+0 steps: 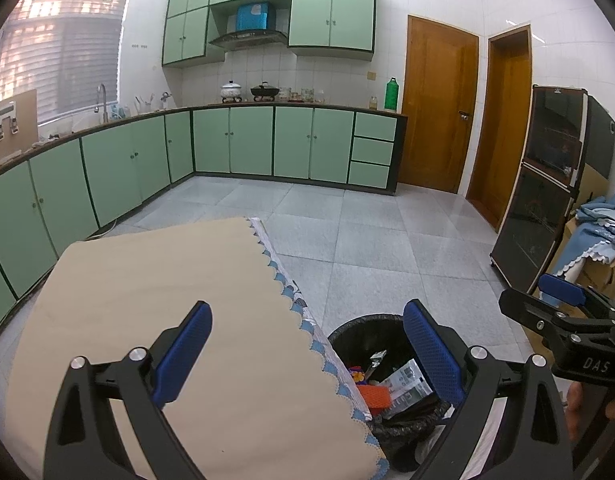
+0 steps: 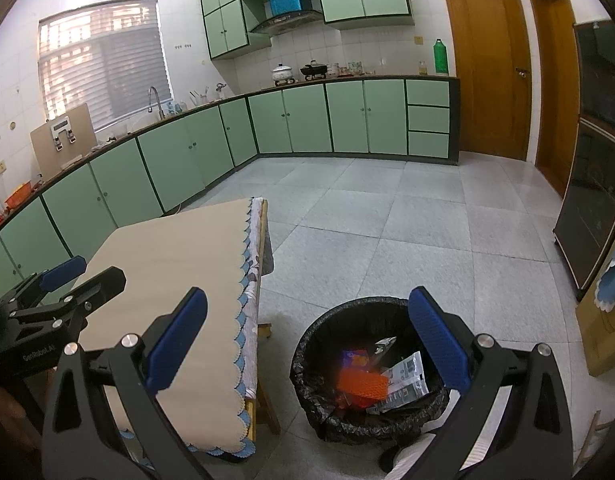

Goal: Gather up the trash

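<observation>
Left claw: (image 1: 309,354) fingers spread wide, nothing between the blue pads; held above the near right edge of the table, its right finger over the bin's rim.
Right claw: (image 2: 313,344) likewise released, pads far apart and bare; held over the gap between table and bin.
Left claw, seen from the right wrist: (image 2: 65,284) black frame with blue pads at far left, above the table's left side.
Right claw, seen from the left wrist: (image 1: 563,298) at far right, beyond the bin; its opening cannot be judged from this angle.
Trash bin: (image 2: 307,360) round, lined with a black bag, standing on the floor just right of the table.
Trash, orange item: (image 2: 359,386) textured, lying inside the bin toward its left.
Trash, white printed packet: (image 2: 407,376) inside the bin, right of the orange item, touching it.
Trash, small metallic scrap: (image 2: 385,344) at the far side of the bin's contents.
Table: (image 2: 179,256) covered by a beige cloth with a blue scalloped border; floral cloth showing beneath at the right edge.
Floor: (image 2: 407,232) pale grey tiles.
Base cabinets: (image 2: 307,120) green doors, running along the left and far walls.
Counter items: white pot (image 2: 283,72) and dark pan (image 2: 313,69) at the far wall; green bottle (image 2: 440,56) to their right.
Doors: (image 2: 487,68) brown wood, far right.
Dark cabinet: (image 1: 543,184) glass-fronted, at right.
</observation>
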